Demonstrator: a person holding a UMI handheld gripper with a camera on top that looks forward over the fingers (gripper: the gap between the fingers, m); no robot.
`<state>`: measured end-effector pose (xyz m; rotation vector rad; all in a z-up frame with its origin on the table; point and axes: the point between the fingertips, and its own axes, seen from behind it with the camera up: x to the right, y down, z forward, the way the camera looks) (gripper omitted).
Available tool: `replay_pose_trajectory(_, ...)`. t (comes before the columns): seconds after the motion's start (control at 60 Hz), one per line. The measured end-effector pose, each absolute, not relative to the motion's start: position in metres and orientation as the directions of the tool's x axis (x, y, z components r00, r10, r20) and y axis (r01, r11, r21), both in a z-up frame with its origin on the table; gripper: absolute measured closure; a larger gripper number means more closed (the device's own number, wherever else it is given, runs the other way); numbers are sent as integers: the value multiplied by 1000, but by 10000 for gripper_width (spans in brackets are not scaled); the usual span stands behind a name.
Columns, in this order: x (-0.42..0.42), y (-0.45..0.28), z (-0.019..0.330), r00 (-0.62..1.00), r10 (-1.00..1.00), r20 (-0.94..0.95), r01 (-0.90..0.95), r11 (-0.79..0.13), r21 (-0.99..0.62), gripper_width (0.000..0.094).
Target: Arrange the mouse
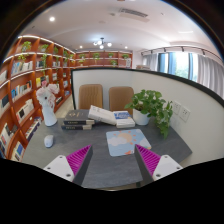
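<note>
One gripper (112, 160) — jaws open, empty | step: approach | mouse (48, 141) at desk's (100, 165) left edge, mat (123, 142) mid-desk | next — swing left to mouse.

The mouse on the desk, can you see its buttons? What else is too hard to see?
- Mouse, gripper view: too small to show buttons or a cable.
- Books stacked beyond the mouse pad: titles too small to read.
- Chairs: lower parts hidden behind the desk.
- Hand-held gripper: open, its fingers cut off at the bottom.
</note>
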<state>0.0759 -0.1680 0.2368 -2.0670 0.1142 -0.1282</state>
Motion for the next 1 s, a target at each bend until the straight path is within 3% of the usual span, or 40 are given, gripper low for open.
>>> replay_pose_trajectory(0.217,22,-164,169,997,-64,39,-1,-530,-848,93)
replay_pose_trajectory(0.5,-146,-147,69,991,122,-62,31,-641,-767,87)
replay_pose_trajectory(0.733,-255,-74,32,973,214,-84,86,-676,-732,80)
replay_pose_trajectory(1.0,-317,29,6,975,210,-78,92,-693,-715,85)
